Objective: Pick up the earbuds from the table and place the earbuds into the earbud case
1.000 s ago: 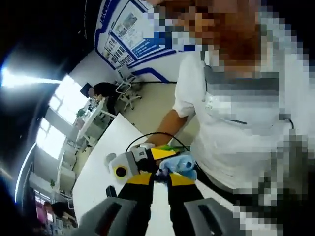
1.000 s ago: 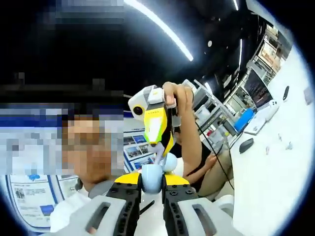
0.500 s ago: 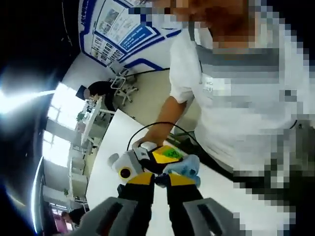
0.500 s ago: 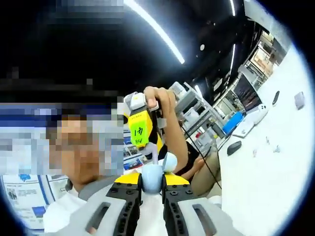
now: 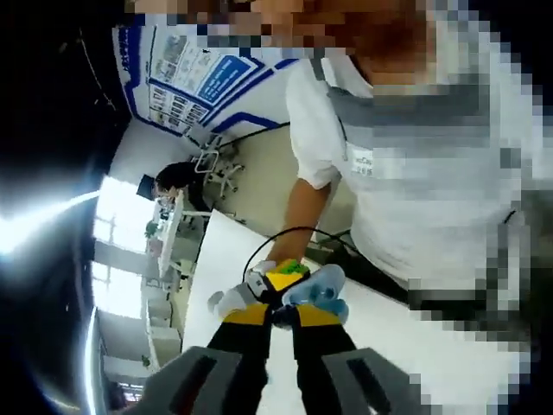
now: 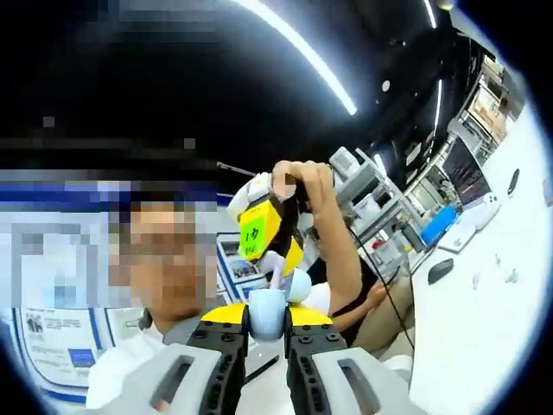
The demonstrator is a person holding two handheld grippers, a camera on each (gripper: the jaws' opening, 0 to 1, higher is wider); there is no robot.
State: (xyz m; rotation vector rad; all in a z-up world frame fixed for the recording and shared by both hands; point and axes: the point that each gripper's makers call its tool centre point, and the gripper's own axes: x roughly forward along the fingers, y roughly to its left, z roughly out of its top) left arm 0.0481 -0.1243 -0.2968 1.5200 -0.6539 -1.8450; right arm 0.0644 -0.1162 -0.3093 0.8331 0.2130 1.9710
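Since a second ago, both hands have rolled while the grippers stayed together above the white table. The right gripper pinches a pale blue earbud case, open lid behind. The left gripper meets that case, its jaws nearly pressed together; whether they pinch an earbud I cannot tell. Judging by this, insertion is underway, unfinished.

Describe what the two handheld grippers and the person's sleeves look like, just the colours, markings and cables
Each gripper has grey ribbed bodies and black jaws capped by yellow blocks: left gripper, right gripper. Seen from the right gripper view, the left one is yellow and white with a green handwritten label, trailing a black cable. The person wears a short white sleeve.
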